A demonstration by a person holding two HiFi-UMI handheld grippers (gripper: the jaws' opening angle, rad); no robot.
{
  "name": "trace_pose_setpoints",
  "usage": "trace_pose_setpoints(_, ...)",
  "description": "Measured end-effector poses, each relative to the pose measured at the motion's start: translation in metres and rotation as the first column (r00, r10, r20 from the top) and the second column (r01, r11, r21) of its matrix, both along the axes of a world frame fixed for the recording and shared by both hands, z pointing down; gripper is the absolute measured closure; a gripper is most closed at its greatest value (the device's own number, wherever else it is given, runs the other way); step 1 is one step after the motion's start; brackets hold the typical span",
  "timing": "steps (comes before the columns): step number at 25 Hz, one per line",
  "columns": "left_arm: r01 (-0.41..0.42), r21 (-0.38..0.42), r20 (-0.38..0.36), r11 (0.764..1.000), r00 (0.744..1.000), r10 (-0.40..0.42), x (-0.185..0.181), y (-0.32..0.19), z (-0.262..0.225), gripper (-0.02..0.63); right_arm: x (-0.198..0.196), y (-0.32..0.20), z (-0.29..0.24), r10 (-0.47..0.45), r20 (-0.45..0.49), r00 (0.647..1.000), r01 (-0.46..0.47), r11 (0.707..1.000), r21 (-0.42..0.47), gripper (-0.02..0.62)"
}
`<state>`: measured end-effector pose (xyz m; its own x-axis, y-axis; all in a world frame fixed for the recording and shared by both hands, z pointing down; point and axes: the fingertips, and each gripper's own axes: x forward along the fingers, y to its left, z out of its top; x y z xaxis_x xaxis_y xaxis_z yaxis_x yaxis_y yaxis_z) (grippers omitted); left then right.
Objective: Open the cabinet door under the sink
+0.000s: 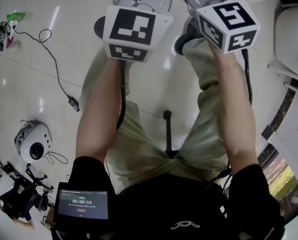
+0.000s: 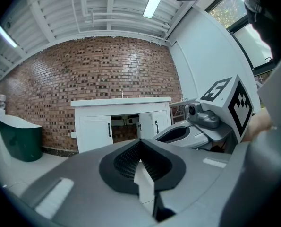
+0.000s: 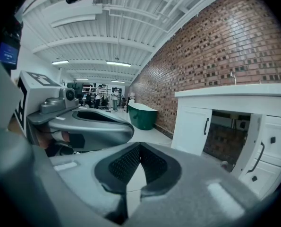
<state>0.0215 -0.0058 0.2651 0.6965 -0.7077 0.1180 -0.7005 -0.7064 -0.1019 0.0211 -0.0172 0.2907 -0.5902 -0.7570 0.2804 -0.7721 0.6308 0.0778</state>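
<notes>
Closed jaws are shown on the left gripper (image 2: pixel 140 148) and the right gripper (image 3: pixel 139 150), with nothing held between them. Well apart from both, the white sink cabinet (image 2: pixel 90 131) is set against the brick wall (image 2: pixel 83 74), and its middle door (image 3: pixel 262 145) is swung open.

Bright, even light reaches us from a long white ceiling strip lamp (image 2: pixel 153 4) and a daylit window (image 2: pixel 225 11). We see small glare streaks on the glossy pale floor (image 1: pixel 28 84). Both gripper views bulge and go black at their round edges.
</notes>
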Motion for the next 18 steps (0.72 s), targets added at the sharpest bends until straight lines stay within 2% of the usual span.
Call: trace_pose_setpoints(18, -0.011, 0.000, 0.017, 1.000, 1.000, 0.011, 0.0021, 0.0023, 0.0019, 0.589, 0.0022, -0.0005, 0.0005, 0.003, 0.023, 1.000, -0.003, 1.000, -0.014, 0.604)
